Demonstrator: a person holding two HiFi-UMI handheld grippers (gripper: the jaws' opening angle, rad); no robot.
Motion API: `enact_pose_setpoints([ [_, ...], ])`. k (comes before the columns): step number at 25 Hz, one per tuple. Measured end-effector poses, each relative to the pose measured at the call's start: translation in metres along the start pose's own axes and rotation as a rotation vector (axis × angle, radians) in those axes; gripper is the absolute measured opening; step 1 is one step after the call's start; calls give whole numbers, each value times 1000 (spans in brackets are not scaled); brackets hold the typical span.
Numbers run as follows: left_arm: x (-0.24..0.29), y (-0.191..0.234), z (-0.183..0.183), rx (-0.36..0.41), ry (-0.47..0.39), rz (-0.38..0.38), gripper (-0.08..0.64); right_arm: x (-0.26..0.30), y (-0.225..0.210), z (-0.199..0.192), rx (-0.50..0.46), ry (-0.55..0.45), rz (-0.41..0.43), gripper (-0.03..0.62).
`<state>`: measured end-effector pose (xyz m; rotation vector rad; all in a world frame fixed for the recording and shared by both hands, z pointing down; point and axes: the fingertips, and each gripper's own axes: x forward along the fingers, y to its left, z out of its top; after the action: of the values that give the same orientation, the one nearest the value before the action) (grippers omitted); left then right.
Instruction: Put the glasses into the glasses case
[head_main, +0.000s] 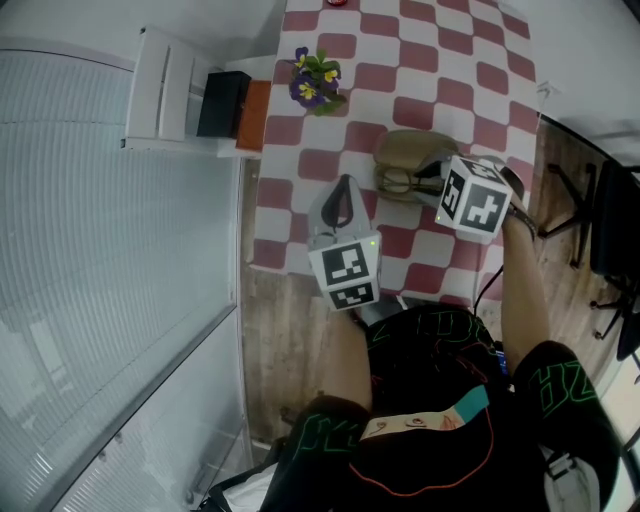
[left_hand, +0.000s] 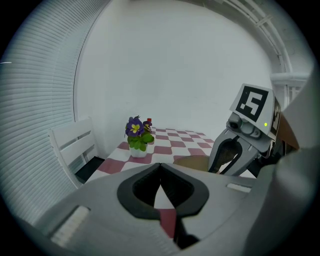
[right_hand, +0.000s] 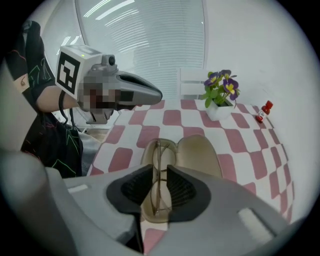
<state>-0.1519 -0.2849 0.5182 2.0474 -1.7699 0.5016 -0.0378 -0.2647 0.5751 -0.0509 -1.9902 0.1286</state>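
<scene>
In the head view, the right gripper (head_main: 412, 180) reaches over the open tan glasses case (head_main: 410, 148) on the checkered table (head_main: 440, 60), with the left gripper (head_main: 343, 185) just beside it. The left gripper view shows its jaws pressed together with nothing between them. The right gripper view shows its jaws pinching the folded glasses (right_hand: 159, 150) at the case's left half.

You're in a homely dining corner: a table under a red-and-white checked cloth (head_main: 440, 60), potted pansies (head_main: 316, 82) at its far left, a white slatted chair (head_main: 165, 90), window blinds (head_main: 80, 250) left, wood-plank floor (head_main: 270, 340).
</scene>
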Motion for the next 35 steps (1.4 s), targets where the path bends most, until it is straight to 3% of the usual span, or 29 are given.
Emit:
enact_pose_setpoints([
  [6,-6,-20,7,-4,-35,-12,9,-20,6,3,26,-112,-32,91],
  [11,-13,-39,23,-6,-97,-18,9,-43,2,3,79,-216,-121,26],
  [18,-26,-69,51,8,-187,-29,9,-93,-9,-6,185,-373,-311,5],
  [28,-49,-106,114,80,-347,-52,9,-184,-32,-30,341,-569,-660,5],
  [35,-66,-117,145,134,-403,-54,9,-237,-39,-46,482,-759,-826,5],
])
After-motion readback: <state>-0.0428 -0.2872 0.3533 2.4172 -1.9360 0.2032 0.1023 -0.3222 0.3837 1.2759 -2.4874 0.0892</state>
